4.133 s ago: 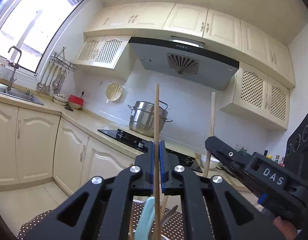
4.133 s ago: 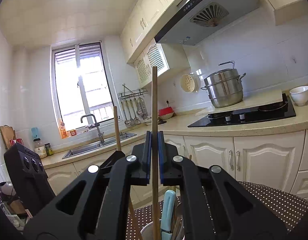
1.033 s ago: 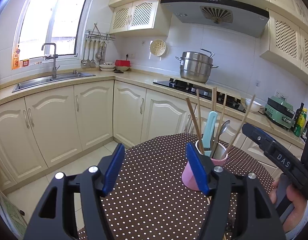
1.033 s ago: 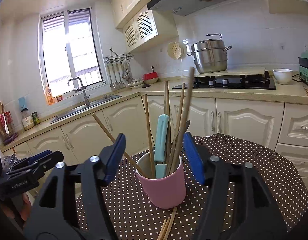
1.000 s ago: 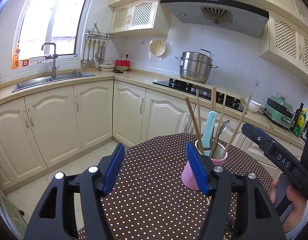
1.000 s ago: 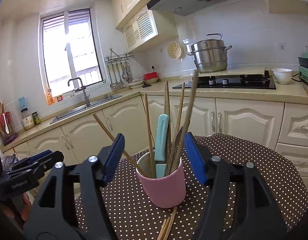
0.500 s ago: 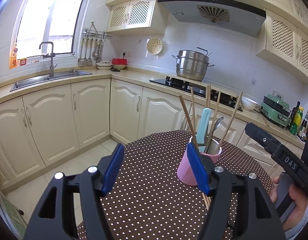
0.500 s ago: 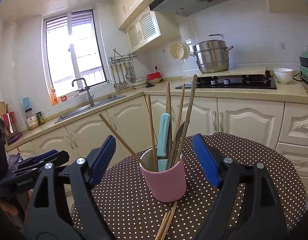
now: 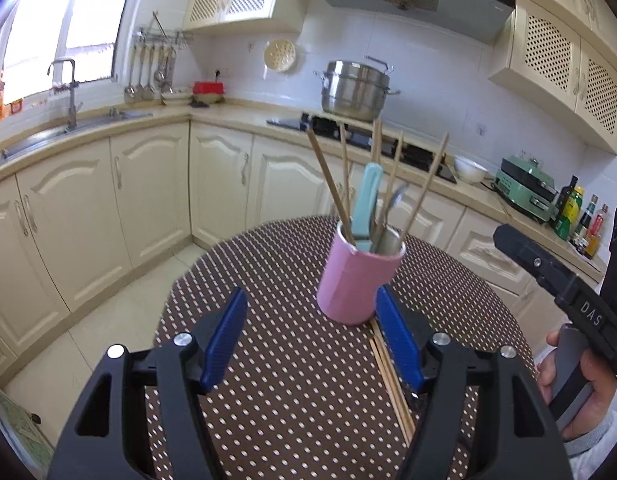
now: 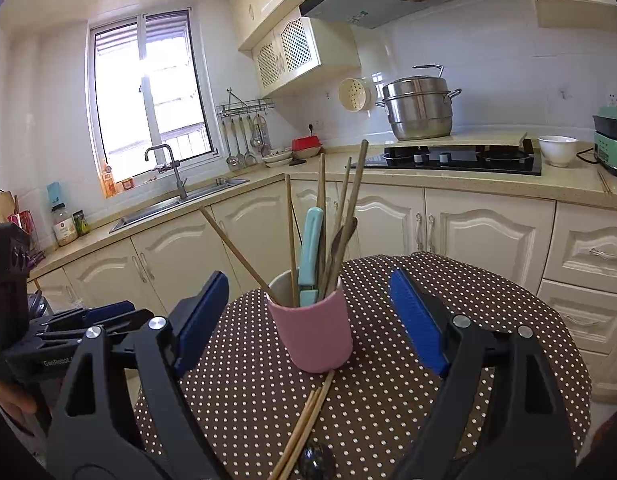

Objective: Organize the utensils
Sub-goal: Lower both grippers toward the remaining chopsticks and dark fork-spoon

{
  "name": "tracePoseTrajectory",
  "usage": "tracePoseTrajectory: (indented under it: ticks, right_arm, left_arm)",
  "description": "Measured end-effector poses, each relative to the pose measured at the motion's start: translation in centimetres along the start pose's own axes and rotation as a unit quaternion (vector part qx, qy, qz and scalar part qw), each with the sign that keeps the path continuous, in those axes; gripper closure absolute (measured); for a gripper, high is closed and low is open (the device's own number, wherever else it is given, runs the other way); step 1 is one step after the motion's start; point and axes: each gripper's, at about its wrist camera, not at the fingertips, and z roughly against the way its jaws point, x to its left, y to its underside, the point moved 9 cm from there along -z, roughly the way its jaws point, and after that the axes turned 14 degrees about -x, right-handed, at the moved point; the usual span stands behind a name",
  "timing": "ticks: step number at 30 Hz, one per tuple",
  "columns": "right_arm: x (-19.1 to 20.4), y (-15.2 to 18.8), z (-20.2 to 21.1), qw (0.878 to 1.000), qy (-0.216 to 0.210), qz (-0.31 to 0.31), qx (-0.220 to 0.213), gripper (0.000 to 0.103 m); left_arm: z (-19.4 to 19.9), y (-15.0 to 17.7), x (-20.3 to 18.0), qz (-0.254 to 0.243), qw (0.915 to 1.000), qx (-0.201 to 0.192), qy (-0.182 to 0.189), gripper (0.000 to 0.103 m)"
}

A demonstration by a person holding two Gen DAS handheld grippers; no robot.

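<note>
A pink cup [image 9: 358, 280] [image 10: 312, 328] stands on the brown dotted table [image 9: 268, 360]. It holds several wooden chopsticks [image 9: 328, 176], a teal-handled utensil [image 10: 310, 248] and a metal spoon [image 9: 396, 196]. More chopsticks [image 10: 308, 424] and a metal spoon [image 10: 316, 464] lie flat on the cloth in front of the cup. My left gripper [image 9: 309, 298] is open, just short of the cup, nothing between its pads. My right gripper [image 10: 307, 280] is open wide, facing the cup from the other side, and touches nothing.
Cream cabinets and a counter run behind the table, with a sink [image 10: 176, 204], a hob [image 10: 460, 158] and a steel steamer pot [image 9: 354, 92]. A hand [image 9: 580, 376] holds the right gripper at the table's right edge. Floor tiles lie left of the table.
Four seconds ago each gripper was shut on an upright chopstick; now both are open and empty. Over the last second the right jaws widened and drew back; the left view tipped down towards the cup.
</note>
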Motion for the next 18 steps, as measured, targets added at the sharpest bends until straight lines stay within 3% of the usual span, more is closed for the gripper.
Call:
tracePoseTrajectory:
  ticks: [6,10,18]
  right_arm:
    - [-1.4,1.8,1.8,1.000,0.015,0.008,0.026,0.019]
    - [-2.6,3.6,2.3,0.999,0.018,0.005,0.051,0.019]
    - [-4.7,7.8,2.5,0.993,0.028,-0.019,0.111,0.019]
  left_arm:
    - [-1.7,4.4,-1.2,0.022,0.9951,0.091,0.032,0.037]
    - [-2.9,7.9,-2.1,0.002,0.9880,0.151,0.035,0.037]
    - [-4.4,12.3,-5.9,-0.039,0.9760,0.206,0.059,0.038]
